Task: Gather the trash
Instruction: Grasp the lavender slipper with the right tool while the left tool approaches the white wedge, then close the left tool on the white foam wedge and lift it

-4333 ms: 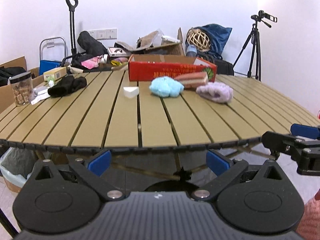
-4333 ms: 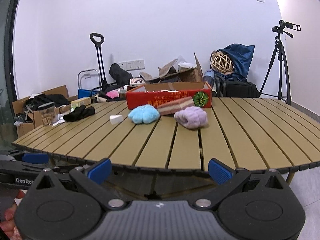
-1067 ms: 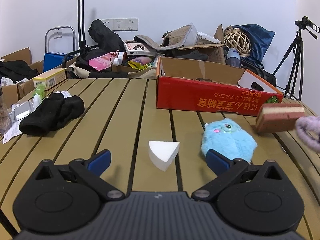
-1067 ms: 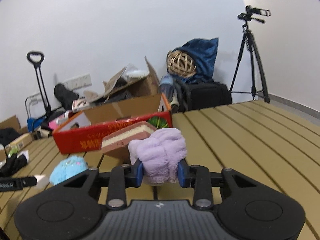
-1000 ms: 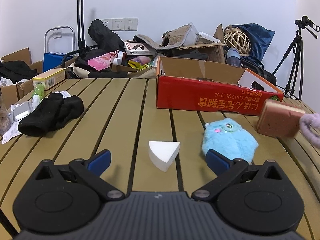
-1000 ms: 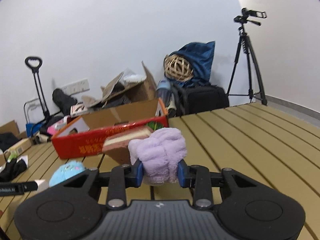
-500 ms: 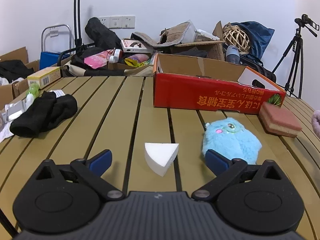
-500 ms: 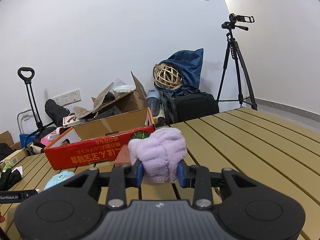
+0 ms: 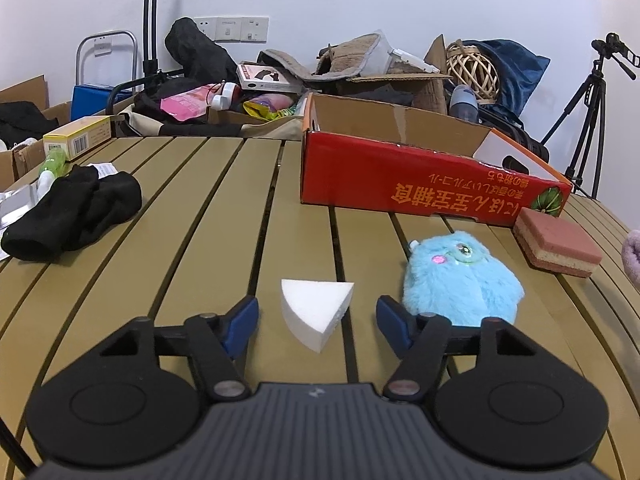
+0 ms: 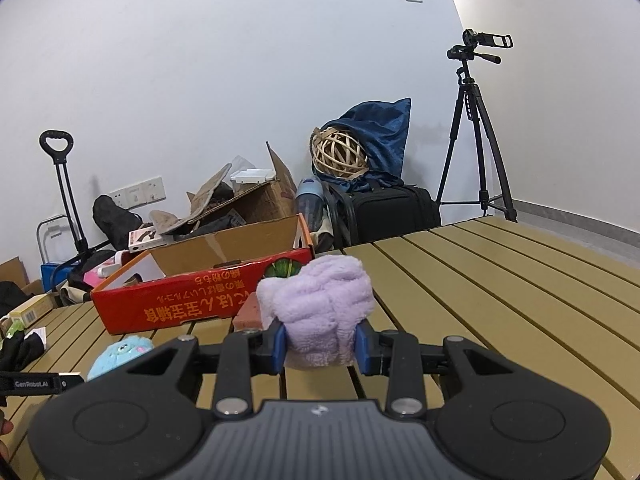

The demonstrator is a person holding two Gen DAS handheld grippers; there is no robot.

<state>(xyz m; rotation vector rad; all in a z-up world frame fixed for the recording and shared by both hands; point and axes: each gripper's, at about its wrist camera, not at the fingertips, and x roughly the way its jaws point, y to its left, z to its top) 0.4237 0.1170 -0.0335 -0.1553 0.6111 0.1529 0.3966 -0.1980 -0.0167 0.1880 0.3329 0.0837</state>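
A white foam wedge [image 9: 316, 310] lies on the slatted table [image 9: 208, 216] between the blue pads of my left gripper [image 9: 317, 322], which is open around it, pads apart from its sides. My right gripper [image 10: 320, 346] is shut on a purple fluffy cloth [image 10: 320, 312] and holds it above the table; its edge shows in the left wrist view [image 9: 632, 256]. A blue plush toy [image 9: 460, 280] and a pink-brown sponge block [image 9: 556, 246] lie to the right. An open red cardboard box [image 9: 420, 188] stands behind them.
A black cloth [image 9: 72, 212] lies at the table's left with paper and a small green bottle [image 9: 50, 166]. Boxes, bags, a trolley and a wicker ball [image 10: 340, 154] crowd the floor behind. A camera tripod [image 10: 476, 132] stands at the right.
My left gripper has moved forward over the table and its jaws have narrowed around the foam wedge. My right gripper has lifted the purple cloth; the sponge block tipped over onto the table.
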